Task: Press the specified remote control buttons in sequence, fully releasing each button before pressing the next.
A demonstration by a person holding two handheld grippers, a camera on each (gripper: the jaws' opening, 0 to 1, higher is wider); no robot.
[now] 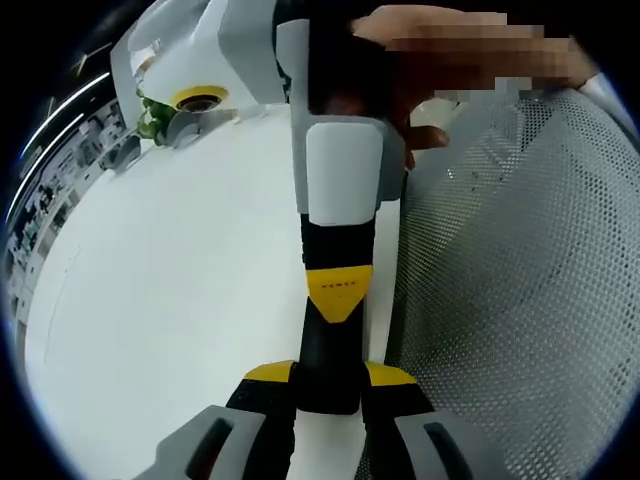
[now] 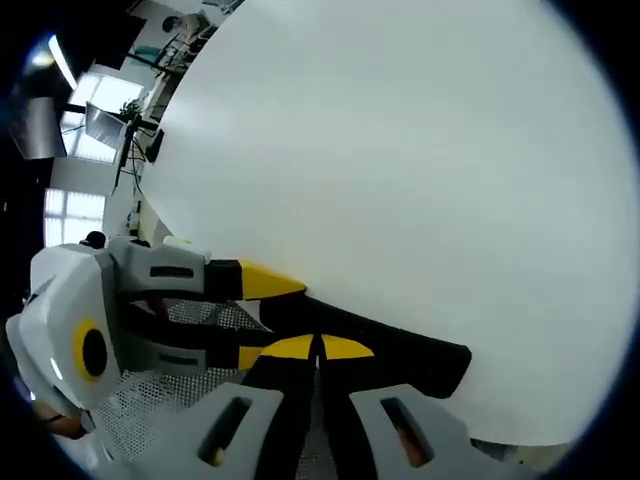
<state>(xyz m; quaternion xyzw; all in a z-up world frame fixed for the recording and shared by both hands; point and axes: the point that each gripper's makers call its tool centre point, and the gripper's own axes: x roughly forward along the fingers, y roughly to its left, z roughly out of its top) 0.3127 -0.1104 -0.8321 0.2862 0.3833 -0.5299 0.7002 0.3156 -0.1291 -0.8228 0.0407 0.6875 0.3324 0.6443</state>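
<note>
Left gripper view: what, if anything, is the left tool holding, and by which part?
The left tool grips a slim black bar-shaped remote control by one end, clamped between its yellow-tipped jaws.

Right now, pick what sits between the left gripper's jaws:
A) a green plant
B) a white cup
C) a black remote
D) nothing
C: in the left gripper view, the left gripper has its yellow-tipped jaws closed on either side of the black remote.
</note>
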